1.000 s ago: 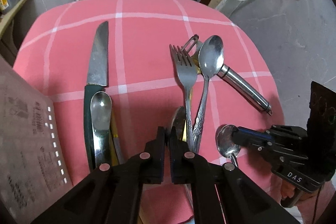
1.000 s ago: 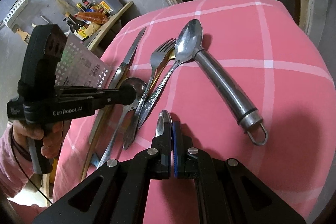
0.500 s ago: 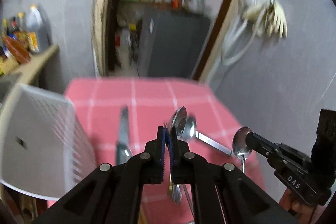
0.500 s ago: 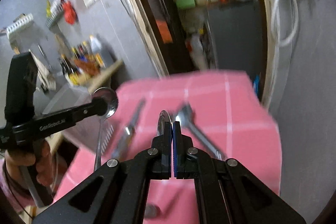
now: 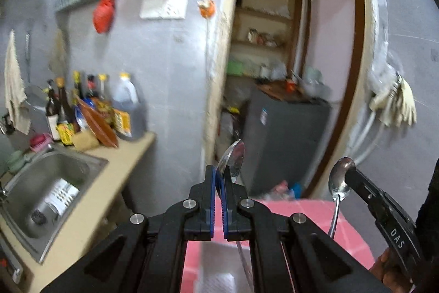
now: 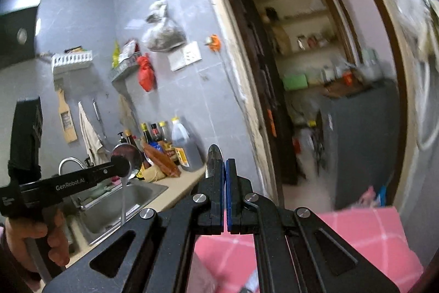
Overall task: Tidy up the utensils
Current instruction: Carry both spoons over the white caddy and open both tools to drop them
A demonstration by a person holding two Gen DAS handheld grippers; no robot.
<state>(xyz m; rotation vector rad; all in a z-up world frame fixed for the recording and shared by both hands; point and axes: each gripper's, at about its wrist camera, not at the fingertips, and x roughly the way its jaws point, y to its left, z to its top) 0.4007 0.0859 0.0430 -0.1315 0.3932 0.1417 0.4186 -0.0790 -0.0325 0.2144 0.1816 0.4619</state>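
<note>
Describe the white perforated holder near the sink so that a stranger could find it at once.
Start at the beige counter along the grey tiled wall, below the row of sauce bottles. Set into it is a steel sink. The white perforated holder lies inside the basin, the only white, slotted thing there, beside the round drain.

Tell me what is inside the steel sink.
In the sink lies a white perforated holder beside a drain. The holder's inside is blurred; the sink's near corner is cut off.
</note>
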